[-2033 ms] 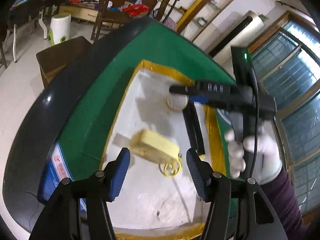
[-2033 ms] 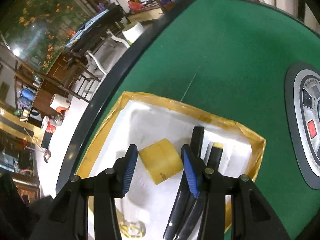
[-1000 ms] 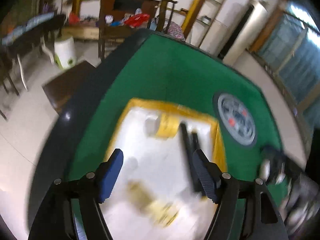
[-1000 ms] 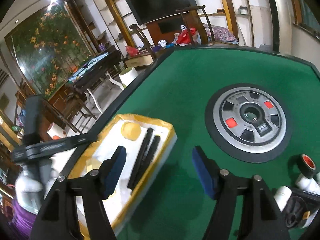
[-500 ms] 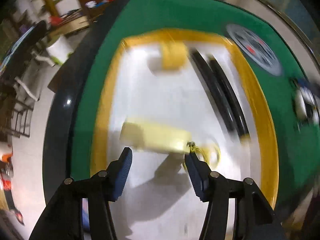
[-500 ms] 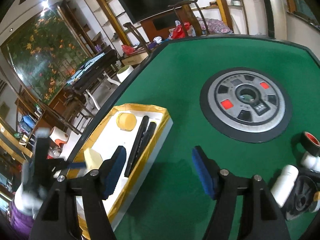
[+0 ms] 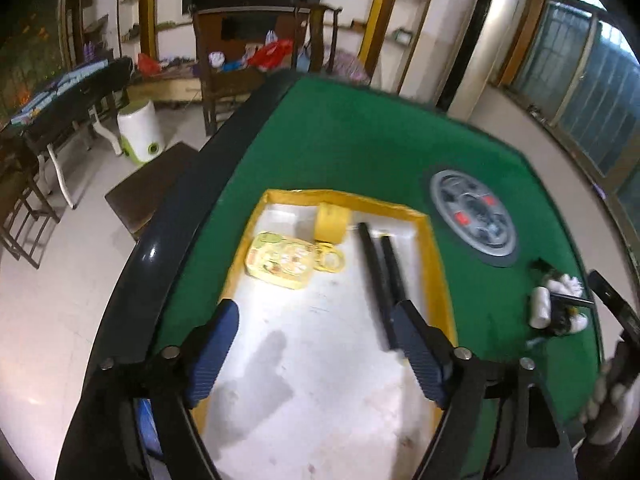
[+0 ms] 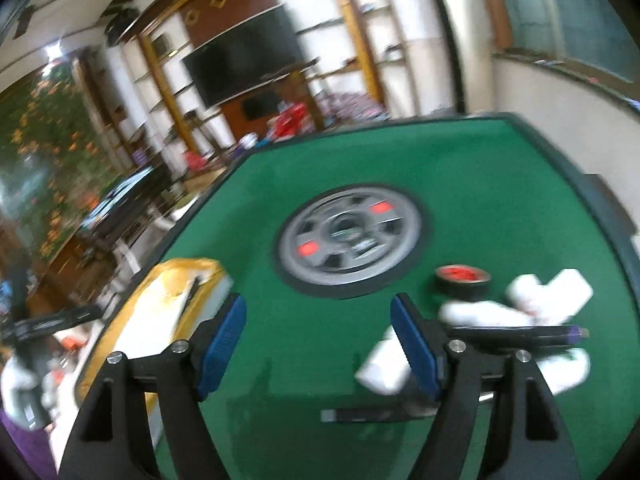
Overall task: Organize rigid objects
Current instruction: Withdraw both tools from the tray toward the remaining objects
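Note:
A white tray with a yellow rim [image 7: 434, 264] lies on the green table [image 7: 360, 148]. In it are a flat yellow case with a ring [image 7: 280, 260], a yellow tape roll [image 7: 331, 223] and two black bars [image 7: 382, 268]. My left gripper [image 7: 316, 354] is open and empty above the tray's near half. My right gripper [image 8: 318, 346] is open and empty above the green felt, left of a blurred heap of white, black and red-capped objects [image 8: 516, 320]. The tray also shows in the right wrist view [image 8: 160, 320].
A grey round dial plate [image 7: 474, 214] is set in the table's middle, also in the right wrist view [image 8: 352, 236]. The heap of loose objects [image 7: 556, 304] lies right of the tray. The table's dark raised rim [image 7: 160, 216] borders the felt. Chairs and furniture stand beyond.
The left gripper has pulled back and up from the yellow case, which lies flat in the tray. The right gripper has swung right, away from the tray toward the heap of objects.

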Demonstrator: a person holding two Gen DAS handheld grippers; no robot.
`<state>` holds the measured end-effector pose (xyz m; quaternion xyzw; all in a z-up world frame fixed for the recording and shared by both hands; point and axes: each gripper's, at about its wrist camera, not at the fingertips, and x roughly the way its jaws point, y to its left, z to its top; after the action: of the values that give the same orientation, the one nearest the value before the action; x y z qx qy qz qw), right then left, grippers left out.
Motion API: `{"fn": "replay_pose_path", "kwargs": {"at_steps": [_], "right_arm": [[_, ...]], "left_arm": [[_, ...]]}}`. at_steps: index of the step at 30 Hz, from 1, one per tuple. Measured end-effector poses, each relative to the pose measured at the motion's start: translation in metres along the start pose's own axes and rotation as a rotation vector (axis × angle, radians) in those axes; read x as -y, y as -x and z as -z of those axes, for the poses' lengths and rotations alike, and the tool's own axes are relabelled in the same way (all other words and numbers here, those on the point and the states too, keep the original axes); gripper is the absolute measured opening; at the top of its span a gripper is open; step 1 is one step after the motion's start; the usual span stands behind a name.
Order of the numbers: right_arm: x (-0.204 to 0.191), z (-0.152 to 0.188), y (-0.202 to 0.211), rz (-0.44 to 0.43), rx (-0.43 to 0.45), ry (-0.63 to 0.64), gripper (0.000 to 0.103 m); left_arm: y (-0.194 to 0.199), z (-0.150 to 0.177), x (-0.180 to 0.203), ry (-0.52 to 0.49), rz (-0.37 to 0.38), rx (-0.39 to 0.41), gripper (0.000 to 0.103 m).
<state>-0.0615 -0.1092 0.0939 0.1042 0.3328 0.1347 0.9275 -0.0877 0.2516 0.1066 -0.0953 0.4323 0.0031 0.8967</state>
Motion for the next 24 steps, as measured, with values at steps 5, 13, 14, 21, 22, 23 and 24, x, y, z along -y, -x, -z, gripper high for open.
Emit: {"fn": "replay_pose_path", "kwargs": {"at_steps": [5,13,14,21,22,23,24], "right_arm": [[0.033,0.007,0.034,0.13,0.107,-0.035,0.075],[0.09,0.026,0.077,0.302,0.253,-0.086,0.103],[0.1,0.027,0.074,0.303,0.228,-0.117,0.103],[0.173,0.029,0.052,0.378,0.203,-0.269,0.103],[0.178,0.029,0.047,0.401,0.202,-0.267,0.103],[0.181,0.031,0.045,0.409,0.2,-0.27,0.103],[0.187,0.034,0.043,0.401,0.195,-0.287,0.103]], "left_arm": [[0.026,0.008,0.053,-0.078,0.078,0.08,0.09],[0.02,0.039,0.15,-0.247,0.257,0.091,0.098],[0.016,0.043,0.155,-0.243,0.275,0.069,0.098],[-0.03,0.058,0.19,-0.225,0.306,-0.078,0.098],[-0.033,0.058,0.196,-0.239,0.3,-0.08,0.098],[-0.036,0.058,0.2,-0.251,0.294,-0.08,0.098],[-0.04,0.058,0.207,-0.271,0.283,-0.078,0.098]]}}
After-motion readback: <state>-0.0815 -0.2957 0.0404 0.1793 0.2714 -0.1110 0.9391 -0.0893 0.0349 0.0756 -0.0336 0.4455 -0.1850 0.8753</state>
